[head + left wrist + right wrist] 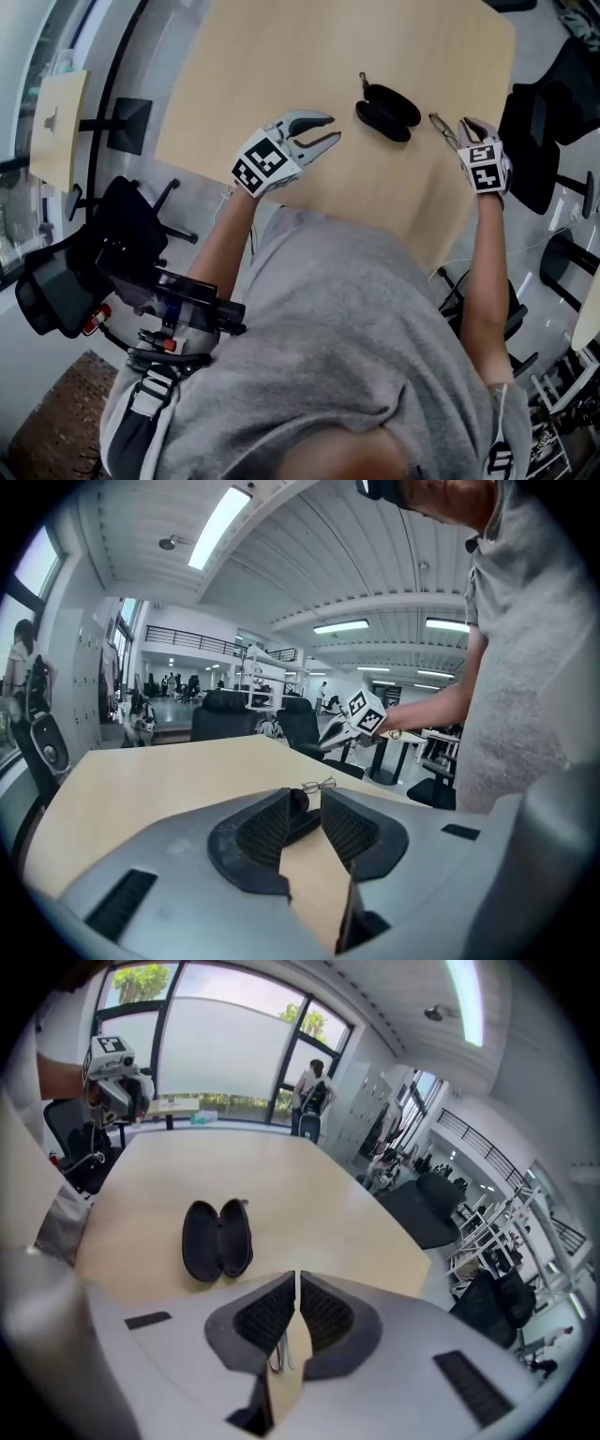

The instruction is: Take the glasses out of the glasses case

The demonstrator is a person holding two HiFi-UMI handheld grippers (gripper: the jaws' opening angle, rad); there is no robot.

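A pale wooden counter [281,56] with a smooth matt top carries one thing: a black oval hard-shell glasses case [386,111]. It lies open, both halves flat and side by side, towards the right in the head view.

Your glasses case [387,111]: black. Table [281,66]: pale tan. Left gripper [324,130], right gripper [466,127]: pale grey, 1 black-and-white square-marker cube each. Glasses [320,785]: thin grey frame.

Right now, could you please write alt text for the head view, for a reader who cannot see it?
The right gripper holds the glasses just right of the open black case on a tan table. The left gripper is open and empty, left of the case.
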